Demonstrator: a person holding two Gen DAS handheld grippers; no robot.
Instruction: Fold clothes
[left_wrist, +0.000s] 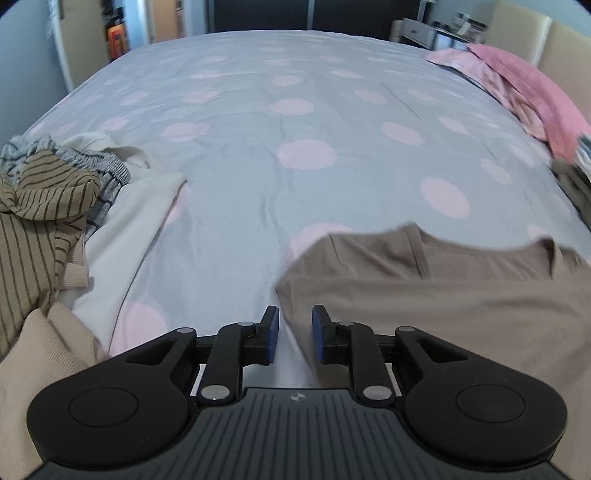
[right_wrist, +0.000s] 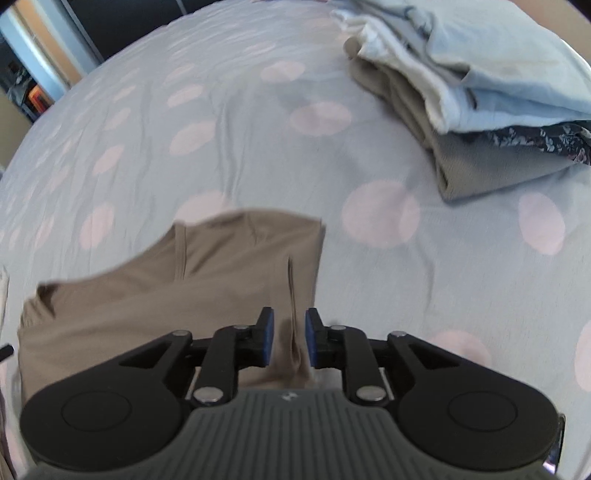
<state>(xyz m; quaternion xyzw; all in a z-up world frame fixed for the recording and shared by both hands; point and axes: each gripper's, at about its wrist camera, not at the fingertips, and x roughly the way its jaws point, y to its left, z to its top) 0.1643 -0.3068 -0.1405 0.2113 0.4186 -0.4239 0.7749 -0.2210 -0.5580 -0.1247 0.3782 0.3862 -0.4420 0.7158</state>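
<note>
Taupe shirt (left_wrist: 443, 295), the garment in hand, lies flat on the spotted bed sheet (left_wrist: 258, 129), at 4 o'clock in your left wrist view and at 8 o'clock in your right. Your left gripper (left_wrist: 294, 332) stands slightly spread over the shirt's left edge; the cloth lies below the gap, with neither pad pressing on it. Your right gripper (right_wrist: 288, 338) is likewise a little spread, straddling a raised crease near the shirt's right edge without pinching it. The neckline faces 12 o'clock, away from you.

Done so far, by appearance: a folded stack (right_wrist: 480, 110) of pale blue, cream, patterned and grey-brown pieces sits at 2 o'clock in the right view. Left to do: an unfolded heap (left_wrist: 55, 206) of striped, white and beige clothes waits at 9 o'clock in the left view, and pink garments (left_wrist: 517, 85) lie at 2 o'clock. The taupe shirt looks spread out but barely folded, so the task seems roughly midway.
</note>
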